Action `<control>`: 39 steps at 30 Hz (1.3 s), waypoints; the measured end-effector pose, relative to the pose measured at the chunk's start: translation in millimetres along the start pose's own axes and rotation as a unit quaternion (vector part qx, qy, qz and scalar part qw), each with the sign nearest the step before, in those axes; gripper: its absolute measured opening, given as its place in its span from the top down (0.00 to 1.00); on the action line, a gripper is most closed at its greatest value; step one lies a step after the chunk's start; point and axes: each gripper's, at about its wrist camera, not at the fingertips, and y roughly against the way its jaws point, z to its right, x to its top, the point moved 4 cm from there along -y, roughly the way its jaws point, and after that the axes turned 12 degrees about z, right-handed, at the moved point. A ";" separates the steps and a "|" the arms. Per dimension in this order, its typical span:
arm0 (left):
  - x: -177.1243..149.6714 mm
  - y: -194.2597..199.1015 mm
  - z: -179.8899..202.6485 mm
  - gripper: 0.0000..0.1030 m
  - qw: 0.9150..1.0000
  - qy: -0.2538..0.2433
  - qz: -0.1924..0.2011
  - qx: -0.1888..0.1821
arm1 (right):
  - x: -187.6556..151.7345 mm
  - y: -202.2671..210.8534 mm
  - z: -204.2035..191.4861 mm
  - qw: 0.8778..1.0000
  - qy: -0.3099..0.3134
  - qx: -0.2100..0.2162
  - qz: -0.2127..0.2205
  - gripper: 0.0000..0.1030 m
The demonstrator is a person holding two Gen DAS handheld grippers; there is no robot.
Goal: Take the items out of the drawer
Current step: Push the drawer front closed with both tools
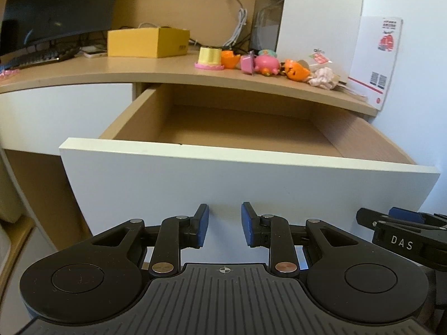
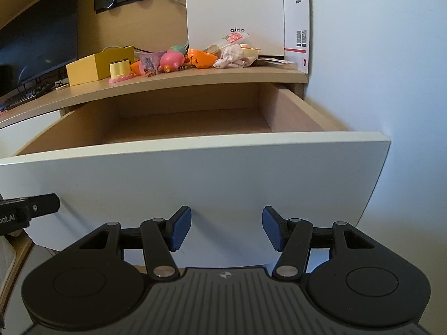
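Desk corner against a white wall (image 2: 391, 69); wood-tone desktop (image 1: 139, 71) above, one drawer pulled out beneath it.

Nearest: left gripper (image 1: 225, 224), jaws parted, nothing between the blue pads, facing the drawer's white front panel (image 1: 223, 184). At 3 o'clock in the left view the right gripper's linkage shows. Right gripper (image 2: 226, 229), jaws wider apart, also holding nothing, low before the same panel.

Beyond the panel: drawer (image 2: 293, 114) open. The floor that shows is bare in both views; the strip just behind the panel is hidden, so I cannot say it is fully cleared.

Farther, at 12 to 1 o'clock on the desktop: a row of small toys — yellow spool (image 1: 210, 57), pink toy (image 1: 265, 64), orange shell (image 1: 296, 70), crumpled pale wrapper (image 1: 322, 79). Yellow box (image 1: 148, 42) at 11 o'clock, monitor (image 1: 56, 8) behind, white carton (image 2: 237, 8) at the wall.

Judgement: the emptying looks done or nearly so. Next move calls for a look over the panel's lip; if nothing remains, a flat push on the panel would close the drawer.
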 end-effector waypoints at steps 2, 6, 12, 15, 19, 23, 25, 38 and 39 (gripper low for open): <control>4.0 -9.4 0.2 0.72 1.000 0.000 -0.004 0.002 | 4.3 -8.5 0.6 1.000 0.000 0.000 -0.003 0.45; 11.7 -29.1 0.8 0.72 1.000 0.001 -0.014 0.008 | 16.8 -25.7 2.3 1.000 -0.002 -0.005 -0.003 0.45; 25.2 -61.9 1.5 0.72 1.000 0.000 -0.026 0.014 | 32.9 -55.8 1.8 1.000 0.006 -0.002 -0.008 0.45; 31.1 -79.3 1.9 0.72 0.999 0.001 -0.032 0.015 | 40.3 -73.5 0.8 1.000 0.007 -0.003 -0.014 0.45; 39.0 -103.2 1.3 0.72 0.999 0.003 -0.034 0.016 | 51.3 -96.2 -0.7 1.000 0.011 -0.003 -0.019 0.45; 45.1 -127.5 0.8 0.72 0.999 0.008 -0.037 0.019 | 58.8 -119.9 -1.3 1.000 0.012 -0.004 -0.022 0.45; 47.1 -138.9 2.1 0.72 0.999 0.009 -0.038 0.021 | 63.8 -131.9 -1.5 1.000 0.009 -0.003 -0.024 0.45; 58.3 -196.3 9.0 0.72 0.998 0.015 -0.049 0.024 | 74.1 -189.8 -5.6 1.000 0.015 0.008 -0.026 0.45; 58.7 -199.5 9.7 0.72 0.998 0.015 -0.050 0.024 | 74.3 -192.5 -5.8 0.999 0.015 0.009 -0.027 0.45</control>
